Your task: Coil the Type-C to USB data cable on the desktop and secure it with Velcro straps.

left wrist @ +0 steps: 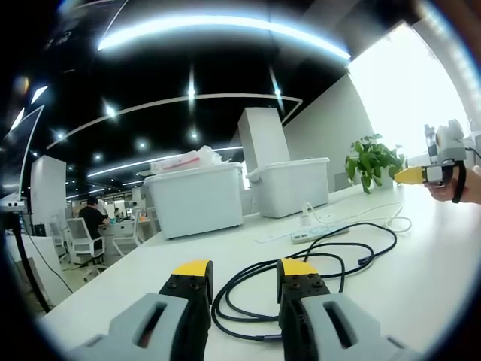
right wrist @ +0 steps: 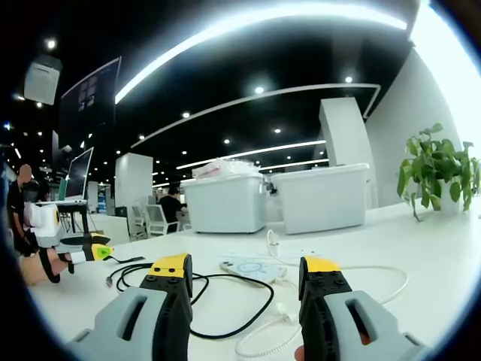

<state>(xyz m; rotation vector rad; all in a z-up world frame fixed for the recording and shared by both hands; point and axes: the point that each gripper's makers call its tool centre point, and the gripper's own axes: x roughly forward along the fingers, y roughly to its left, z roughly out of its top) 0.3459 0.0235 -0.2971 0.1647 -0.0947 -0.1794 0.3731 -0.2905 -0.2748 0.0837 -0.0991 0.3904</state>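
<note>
1. From my left gripper view, the near end of the black cable slips behind my own jaws at the bottom edge, so I cannot see how its loops close there. One plug end lies near the middle of the desk; its type is too small for me to read.
2. I cannot pick out any Velcro strap on the cable from either camera.
3. The white cable in my right gripper view trails out of sight between my jaws, and its plug ends are hard to make out.
4. My left gripper has its jaws spread wide with nothing between them. The yellow-tipped fingers hang just above the desk, with the loose black coil lying ahead of and between them, not touched as far as I can tell.
5. My right gripper is also spread, gripping nothing. The black cable curves across the desk between its jaws, and a white power strip lies just beyond.
6. In my left gripper view the right gripper shows at the far right, held in a hand well above the desk; whether it touches anything there I cannot tell.
7. Two white storage bins stand at the far side of the desk, with a potted plant to their right by the bright window.
</note>
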